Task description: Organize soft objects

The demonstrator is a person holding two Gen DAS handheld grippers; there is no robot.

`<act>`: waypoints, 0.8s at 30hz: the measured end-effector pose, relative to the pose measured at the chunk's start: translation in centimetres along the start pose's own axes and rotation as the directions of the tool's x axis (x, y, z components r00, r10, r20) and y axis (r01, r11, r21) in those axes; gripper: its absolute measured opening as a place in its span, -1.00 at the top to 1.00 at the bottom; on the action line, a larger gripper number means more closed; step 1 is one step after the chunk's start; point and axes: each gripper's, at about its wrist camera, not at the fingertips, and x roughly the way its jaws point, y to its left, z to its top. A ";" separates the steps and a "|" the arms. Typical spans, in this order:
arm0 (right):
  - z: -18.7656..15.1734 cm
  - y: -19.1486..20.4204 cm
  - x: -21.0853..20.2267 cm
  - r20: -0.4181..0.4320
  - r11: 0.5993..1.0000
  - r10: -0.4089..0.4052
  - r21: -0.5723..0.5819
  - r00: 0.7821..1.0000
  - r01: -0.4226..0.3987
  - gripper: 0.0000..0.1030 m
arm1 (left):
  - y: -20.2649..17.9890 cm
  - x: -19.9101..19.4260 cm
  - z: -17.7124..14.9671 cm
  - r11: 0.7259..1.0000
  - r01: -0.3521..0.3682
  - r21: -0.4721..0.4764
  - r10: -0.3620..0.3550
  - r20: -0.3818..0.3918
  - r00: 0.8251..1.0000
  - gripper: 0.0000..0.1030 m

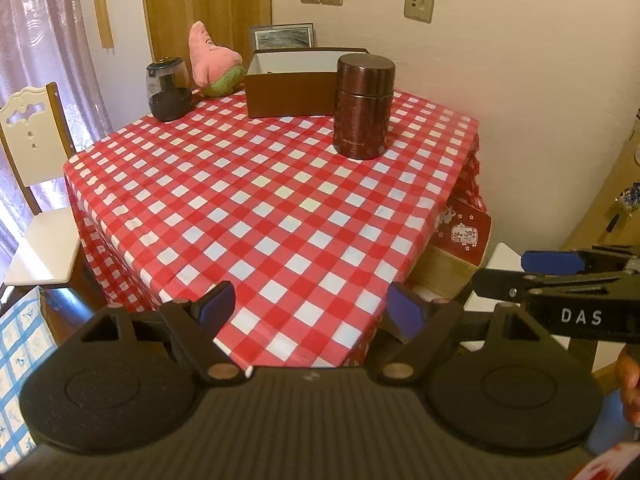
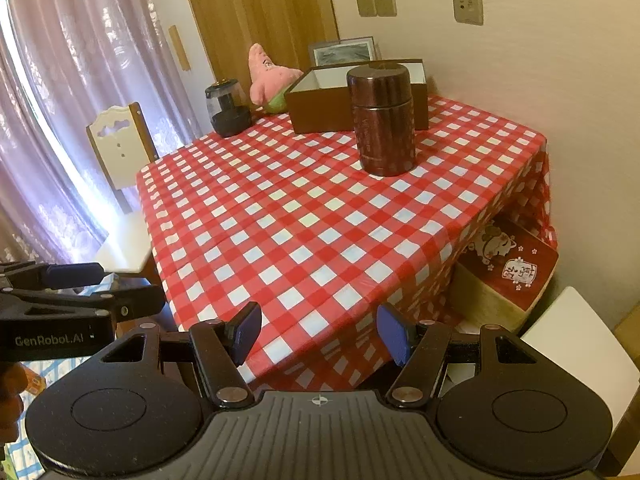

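A pink star-shaped plush toy with green shorts sits at the far edge of the red-checked table, left of an open brown box. It also shows in the right wrist view, beside the box. My left gripper is open and empty, hovering over the table's near corner. My right gripper is open and empty, also at the near edge. Each gripper shows at the side of the other's view.
A dark brown cylindrical canister stands in front of the box. A small glass jar with a black base stands left of the plush. A white chair is at the left. A red box lies under the table's right side.
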 end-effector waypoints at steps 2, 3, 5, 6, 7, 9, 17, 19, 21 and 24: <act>0.0 0.0 -0.2 0.004 1.000 0.000 0.000 1.000 0.000 -0.24 | -0.2 -0.1 -0.1 1.000 0.001 0.001 -0.001 -0.001 1.000 -0.59; 0.0 0.0 -0.2 0.004 1.000 0.001 -0.001 1.000 -0.001 -0.24 | -0.2 -0.1 -0.2 1.000 0.002 0.001 -0.002 -0.001 1.000 -0.59; -0.1 0.0 -0.2 0.004 1.000 0.000 0.000 1.000 0.000 -0.24 | -0.3 -0.1 -0.2 1.000 0.001 0.001 -0.001 -0.001 1.000 -0.59; 0.0 0.0 -0.3 0.004 1.000 0.000 -0.001 1.000 0.000 -0.24 | -0.3 -0.1 -0.2 1.000 0.001 0.001 -0.001 0.000 1.000 -0.59; -0.1 0.0 -0.2 0.004 1.000 0.000 0.000 1.000 0.000 -0.24 | -0.3 -0.1 -0.2 1.000 0.002 0.001 -0.002 0.000 1.000 -0.59; 0.0 -0.1 -0.3 0.004 1.000 0.000 0.001 1.000 0.000 -0.24 | -0.4 -0.2 -0.2 1.000 0.002 0.003 -0.002 0.003 1.000 -0.59; 0.1 -0.2 -0.4 0.006 1.000 0.001 0.000 1.000 -0.001 -0.24 | -0.4 -0.2 -0.2 1.000 0.003 0.002 -0.003 0.003 1.000 -0.59; 0.0 -0.2 -0.4 0.007 1.000 0.001 0.001 1.000 -0.001 -0.24 | -0.4 -0.2 -0.2 1.000 0.003 0.002 -0.003 0.003 1.000 -0.59; 0.3 -0.3 -0.5 0.008 1.000 0.004 0.000 1.000 -0.004 -0.24 | -0.5 -0.2 -0.2 1.000 0.002 0.001 -0.002 0.003 1.000 -0.59; 0.5 -0.2 -0.6 0.008 1.000 0.005 -0.001 1.000 -0.005 -0.24 | -0.5 -0.2 -0.2 1.000 0.001 0.001 -0.001 0.003 1.000 -0.59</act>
